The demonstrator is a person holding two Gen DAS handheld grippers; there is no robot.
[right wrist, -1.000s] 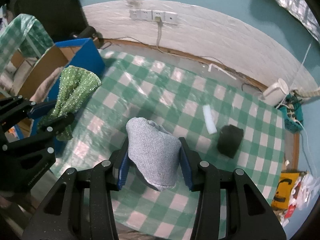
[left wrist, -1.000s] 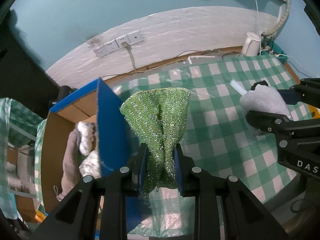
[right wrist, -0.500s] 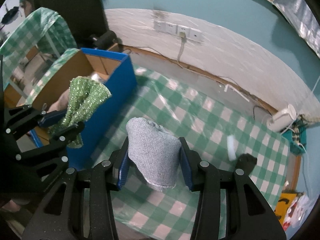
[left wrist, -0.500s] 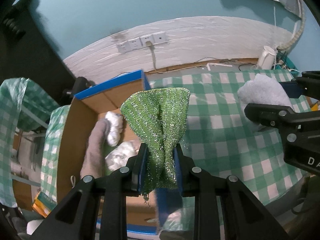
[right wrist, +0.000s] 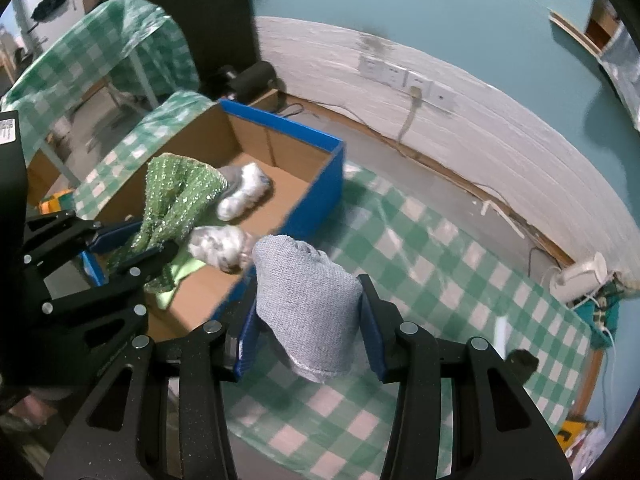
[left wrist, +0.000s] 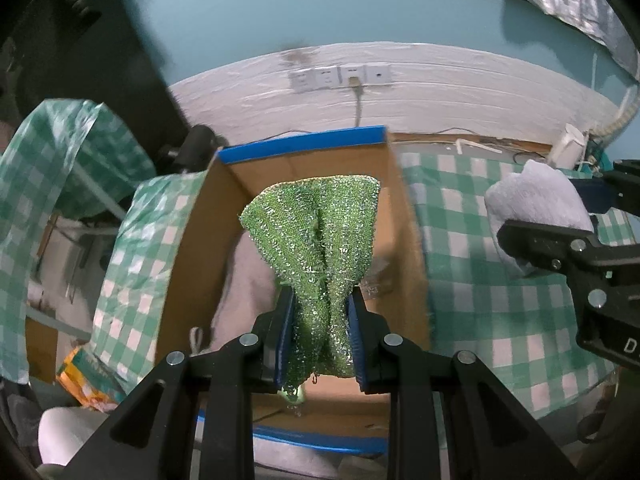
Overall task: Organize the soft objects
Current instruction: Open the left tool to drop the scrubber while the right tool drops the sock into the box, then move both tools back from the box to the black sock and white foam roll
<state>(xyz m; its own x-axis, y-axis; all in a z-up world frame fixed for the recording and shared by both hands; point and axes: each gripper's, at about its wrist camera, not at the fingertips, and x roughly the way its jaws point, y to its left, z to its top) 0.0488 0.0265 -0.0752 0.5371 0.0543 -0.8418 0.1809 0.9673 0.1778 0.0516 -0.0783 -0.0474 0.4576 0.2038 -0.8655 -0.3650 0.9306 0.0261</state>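
Two cloths in hand: each gripper carries one soft item, so neither is yet dropped in the box.
Left gripper (left wrist: 320, 316): pinched tight on the green cloth (left wrist: 316, 236), which hangs above the open box; in the right wrist view it sits over the near-left corner.
Green cloth, texture: sparkly mesh knit, loose and frayed at the edges, folded into a fan that flares away from the fingers.
Right gripper (right wrist: 308, 312): clamped on the grey cloth (right wrist: 306, 300), held over the checked tablecloth (right wrist: 420, 280) just beside the box's blue wall, not above the opening.
Grey cloth, texture: fine woven or knitted weave, bundled into a rounded lump with a limp lower edge.
Box (right wrist: 304, 200): brown cardboard inside, blue outside and along the rim, rectangular, standing on the table.
Already inside: a pale grey-white plush piece (right wrist: 244, 196), a second fuzzy lump (right wrist: 220, 246) nearer the front, and a light green fabric (right wrist: 176, 280) on the floor of the box.
Done so far, as I judge it: several soft items stowed.
Left to do: release the green cloth, which looks ready to drop, then bring the grey one across the wall.
Far end of table: a small black object (right wrist: 522, 362) and a white stick-like piece (right wrist: 500, 330); whether they are soft I cannot tell.
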